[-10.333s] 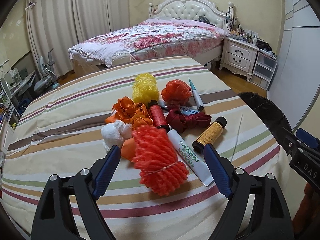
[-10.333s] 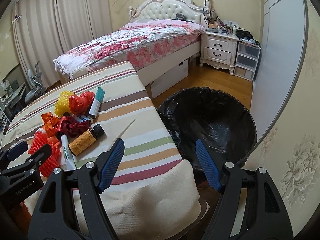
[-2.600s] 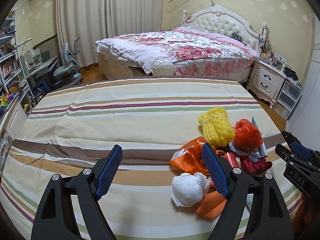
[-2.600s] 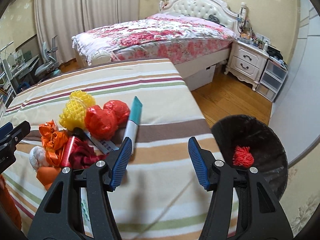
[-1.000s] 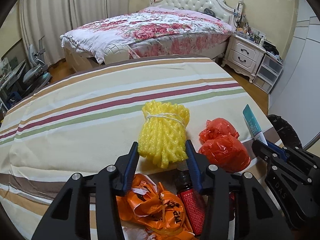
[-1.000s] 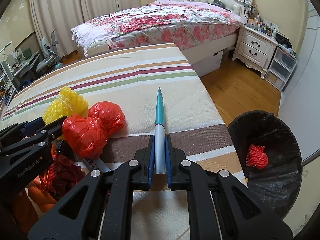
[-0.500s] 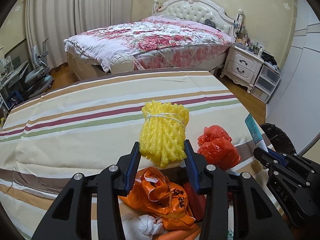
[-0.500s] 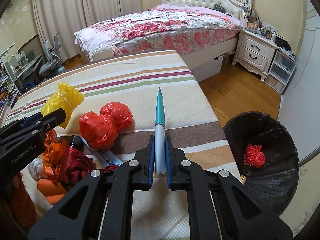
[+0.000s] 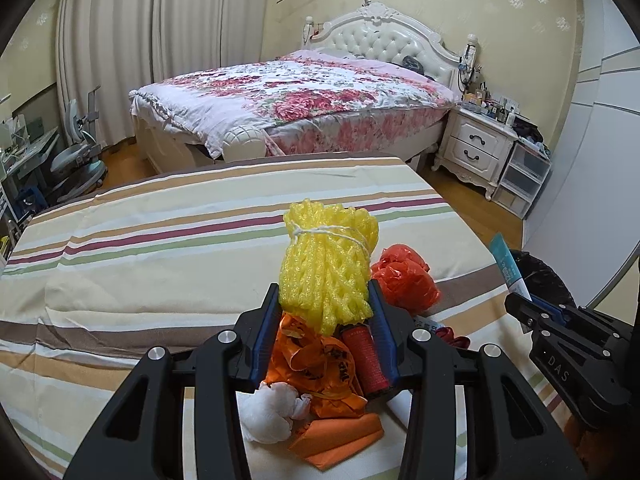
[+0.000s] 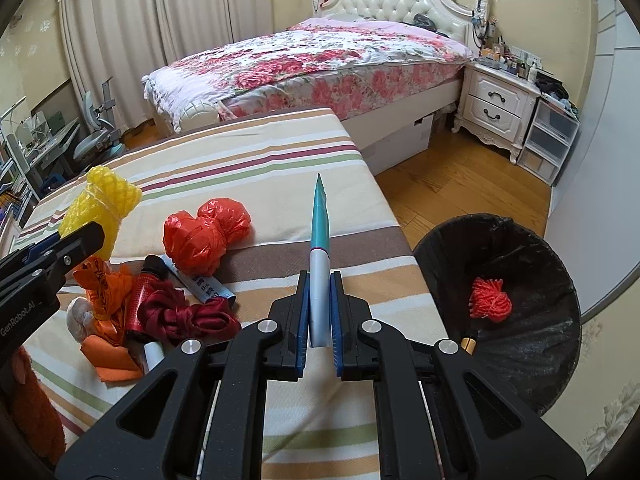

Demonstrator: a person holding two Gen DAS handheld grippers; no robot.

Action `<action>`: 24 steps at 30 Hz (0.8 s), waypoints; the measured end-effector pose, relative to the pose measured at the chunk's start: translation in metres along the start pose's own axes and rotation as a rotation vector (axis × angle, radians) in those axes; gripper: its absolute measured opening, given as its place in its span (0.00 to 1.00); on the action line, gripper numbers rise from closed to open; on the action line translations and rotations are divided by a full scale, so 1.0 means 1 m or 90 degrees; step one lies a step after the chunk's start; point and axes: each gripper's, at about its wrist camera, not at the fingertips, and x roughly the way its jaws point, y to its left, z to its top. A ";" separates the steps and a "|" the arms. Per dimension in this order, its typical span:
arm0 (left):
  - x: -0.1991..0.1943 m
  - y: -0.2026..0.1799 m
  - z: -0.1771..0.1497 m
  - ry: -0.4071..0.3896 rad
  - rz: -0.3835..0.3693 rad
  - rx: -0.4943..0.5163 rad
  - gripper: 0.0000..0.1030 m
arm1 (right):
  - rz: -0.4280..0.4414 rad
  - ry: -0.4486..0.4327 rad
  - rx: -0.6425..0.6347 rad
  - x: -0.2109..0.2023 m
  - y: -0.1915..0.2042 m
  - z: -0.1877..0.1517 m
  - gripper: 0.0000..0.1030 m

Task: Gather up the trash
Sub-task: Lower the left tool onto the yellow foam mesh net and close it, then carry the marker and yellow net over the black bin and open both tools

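My left gripper [image 9: 325,308] is shut on a yellow foam net bundle [image 9: 326,258] tied with white string, lifted off the striped table [image 9: 160,248]; the bundle shows at the left of the right wrist view too [image 10: 102,204]. My right gripper [image 10: 320,306] is shut on a flat teal-and-white tube [image 10: 320,248], held off the table and pointing forward. A black-lined trash bin [image 10: 520,320] stands on the floor to the right, holding a red net bundle [image 10: 490,294] and a small bottle. The rest of the trash lies below: a red plastic bag [image 10: 206,234], orange bag [image 9: 316,368], red tube [image 9: 364,356].
More litter sits on the table: a white wad [image 9: 272,408], a dark red ribbon [image 10: 184,314], a white-and-blue tube [image 10: 206,282]. A flowered bed [image 9: 296,96] and white nightstand [image 9: 476,152] stand behind. Wooden floor [image 10: 460,184] lies between table and bin.
Both grippers have risen with their loads: the yellow bundle is off the table, and the teal tube is higher too. The litter pile sits lower in both views.
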 end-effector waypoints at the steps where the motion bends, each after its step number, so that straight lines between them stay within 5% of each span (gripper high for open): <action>1: -0.003 -0.002 -0.001 -0.003 -0.002 0.000 0.42 | -0.002 -0.003 0.001 -0.002 -0.002 -0.001 0.09; 24: -0.022 -0.061 -0.016 -0.035 -0.051 0.048 0.42 | -0.048 -0.026 0.068 -0.034 -0.063 -0.035 0.09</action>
